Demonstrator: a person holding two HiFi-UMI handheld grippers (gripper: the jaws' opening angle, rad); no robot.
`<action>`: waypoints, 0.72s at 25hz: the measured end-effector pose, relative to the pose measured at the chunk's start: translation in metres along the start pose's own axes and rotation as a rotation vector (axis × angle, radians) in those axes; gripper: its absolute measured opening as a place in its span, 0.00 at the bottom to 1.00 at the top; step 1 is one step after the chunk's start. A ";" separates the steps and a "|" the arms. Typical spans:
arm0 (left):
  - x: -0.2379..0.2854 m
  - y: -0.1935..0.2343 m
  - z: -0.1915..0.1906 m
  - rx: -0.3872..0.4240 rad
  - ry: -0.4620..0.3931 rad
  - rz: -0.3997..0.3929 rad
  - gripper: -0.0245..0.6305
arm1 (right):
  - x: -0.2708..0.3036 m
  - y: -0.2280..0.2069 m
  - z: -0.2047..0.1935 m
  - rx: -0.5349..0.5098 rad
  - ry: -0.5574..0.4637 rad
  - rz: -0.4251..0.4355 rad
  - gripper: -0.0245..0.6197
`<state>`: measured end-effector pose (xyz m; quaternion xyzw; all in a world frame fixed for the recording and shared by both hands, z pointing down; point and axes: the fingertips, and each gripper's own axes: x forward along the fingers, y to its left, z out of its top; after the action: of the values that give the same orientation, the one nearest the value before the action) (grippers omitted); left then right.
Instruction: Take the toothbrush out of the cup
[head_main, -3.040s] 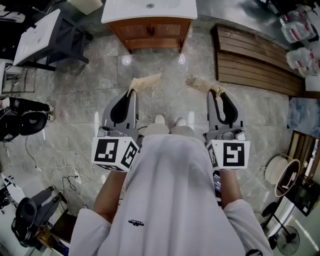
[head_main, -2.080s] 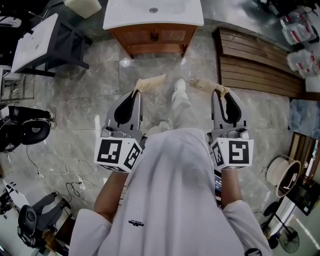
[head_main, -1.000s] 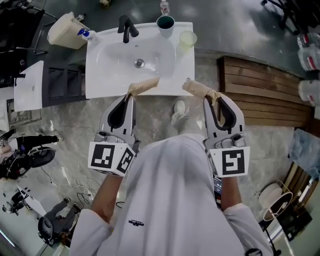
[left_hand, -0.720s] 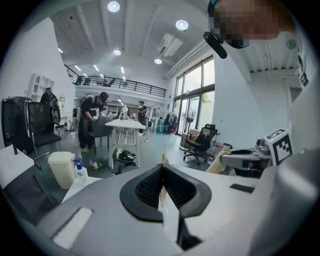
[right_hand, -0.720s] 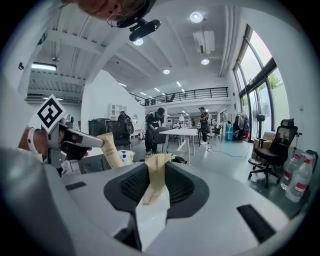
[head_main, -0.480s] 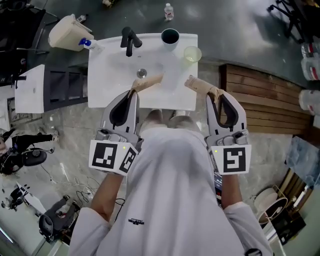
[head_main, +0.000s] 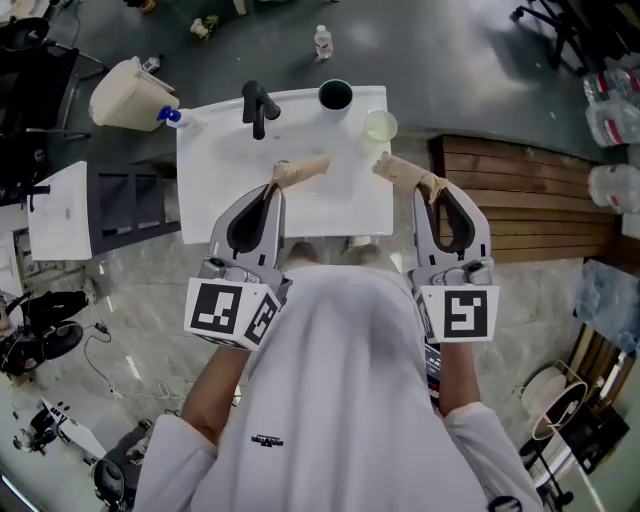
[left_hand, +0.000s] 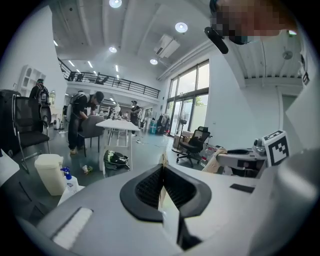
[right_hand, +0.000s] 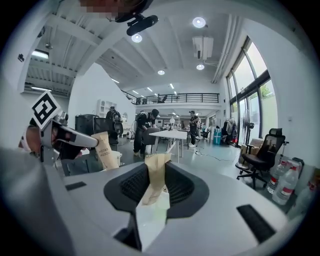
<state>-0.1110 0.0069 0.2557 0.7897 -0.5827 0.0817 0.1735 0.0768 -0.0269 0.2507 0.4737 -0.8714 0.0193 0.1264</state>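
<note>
A white sink (head_main: 215, 195) stands in front of me in the head view. On its back rim are a dark cup (head_main: 335, 95) and a pale translucent cup (head_main: 380, 125). I cannot make out a toothbrush in either. My left gripper (head_main: 300, 168) reaches over the basin's near half, its tan-taped tips pressed together with nothing between them. My right gripper (head_main: 402, 170) hovers over the sink's right side, just short of the pale cup, its tips also together and empty. In the left gripper view the left gripper (left_hand: 162, 161) shows a closed seam. The right gripper (right_hand: 157, 164) looks the same.
A black faucet (head_main: 258, 105) rises at the basin's back. A spray bottle (head_main: 172, 117) and a beige bin (head_main: 125, 92) sit left of the sink, beside a dark rack (head_main: 120, 195). A wooden slatted platform (head_main: 510, 195) lies right. A water bottle (head_main: 322, 40) stands beyond.
I have walked up to the sink. It moved from the top edge of the head view to under both grippers. The jaws look the same throughout.
</note>
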 end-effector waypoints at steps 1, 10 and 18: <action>0.002 0.001 -0.001 0.000 0.003 -0.006 0.04 | 0.002 -0.001 0.000 -0.007 -0.003 -0.008 0.17; 0.020 0.004 0.000 -0.001 0.008 -0.043 0.04 | 0.018 -0.010 -0.001 -0.023 0.001 -0.044 0.17; 0.045 0.006 -0.001 -0.003 0.025 -0.056 0.04 | 0.044 -0.023 -0.004 -0.014 0.003 -0.050 0.17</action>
<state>-0.1028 -0.0344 0.2721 0.8044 -0.5581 0.0858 0.1845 0.0741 -0.0755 0.2631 0.4943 -0.8593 0.0109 0.1312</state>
